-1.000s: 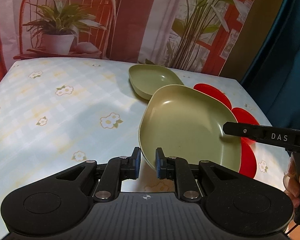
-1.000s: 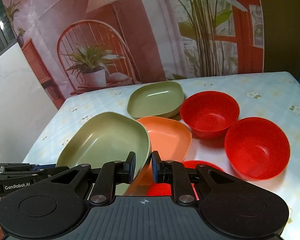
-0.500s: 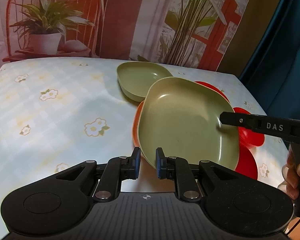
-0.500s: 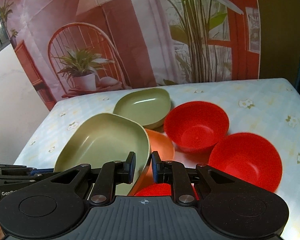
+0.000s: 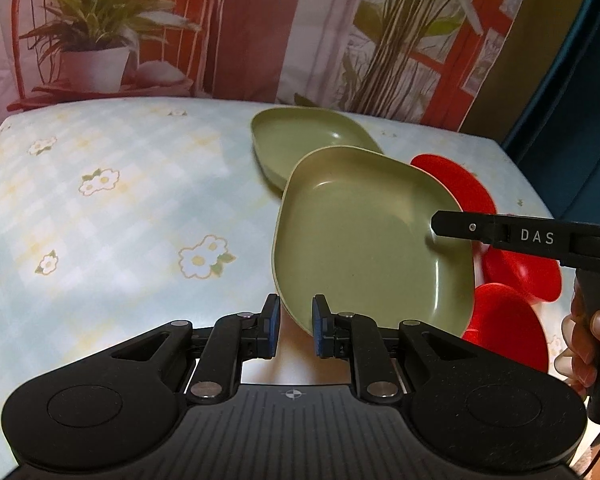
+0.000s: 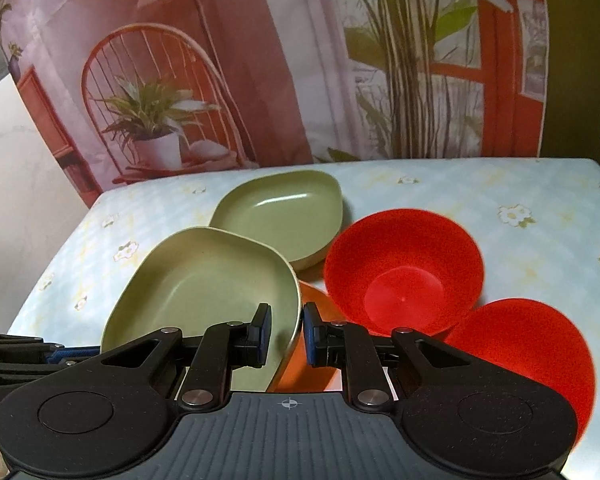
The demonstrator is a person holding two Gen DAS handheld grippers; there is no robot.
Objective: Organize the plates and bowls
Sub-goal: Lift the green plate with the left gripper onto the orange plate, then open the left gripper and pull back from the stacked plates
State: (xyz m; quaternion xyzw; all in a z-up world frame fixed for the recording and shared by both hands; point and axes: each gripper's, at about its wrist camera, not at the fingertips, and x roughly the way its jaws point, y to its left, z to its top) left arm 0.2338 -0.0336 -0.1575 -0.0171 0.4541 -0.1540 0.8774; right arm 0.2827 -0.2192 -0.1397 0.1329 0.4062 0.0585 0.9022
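Both grippers hold one green plate (image 5: 364,240) above the table by opposite rims. My left gripper (image 5: 294,326) is shut on its near-left rim. My right gripper (image 6: 284,334) is shut on its right rim (image 6: 294,312); its finger (image 5: 500,236) shows from the side in the left wrist view. A second green plate (image 6: 280,216) lies on the table behind, also in the left wrist view (image 5: 308,140). An orange plate (image 6: 312,360) lies under the held plate. Two red bowls (image 6: 404,272) (image 6: 524,360) sit to the right.
The table (image 5: 100,220) has a pale blue flowered cloth. A printed backdrop (image 6: 260,80) of a chair and plants hangs behind it. A teal curtain (image 5: 580,100) hangs at the far right. The table's right edge is close to the red bowls.
Both grippers have carried the green plate toward the far green plate and the red bowls. It now covers most of the orange plate. The grips are unchanged.
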